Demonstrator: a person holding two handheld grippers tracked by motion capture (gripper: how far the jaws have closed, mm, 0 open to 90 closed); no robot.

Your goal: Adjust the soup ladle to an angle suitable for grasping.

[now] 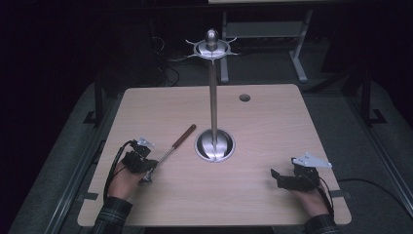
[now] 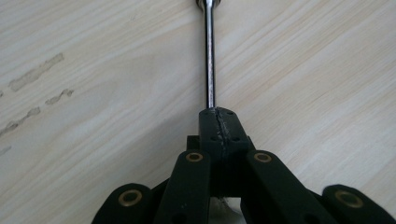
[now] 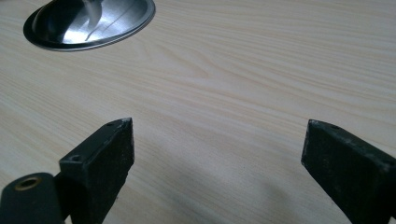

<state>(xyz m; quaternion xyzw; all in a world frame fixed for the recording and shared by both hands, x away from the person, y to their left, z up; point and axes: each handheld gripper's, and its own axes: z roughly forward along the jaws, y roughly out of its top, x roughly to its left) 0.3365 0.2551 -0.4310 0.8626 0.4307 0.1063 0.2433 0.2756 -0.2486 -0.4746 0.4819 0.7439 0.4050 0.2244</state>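
My left tool sits near the counter's near-left edge, clamped tight on the metal shaft of a utensil, whose wooden handle points far-right toward the stand's base; bare counter lies on its left; the steel stand rises at the centre, open wood all round it; my right tool rests by the near-right edge, spread wide over bare wood, holding nothing.
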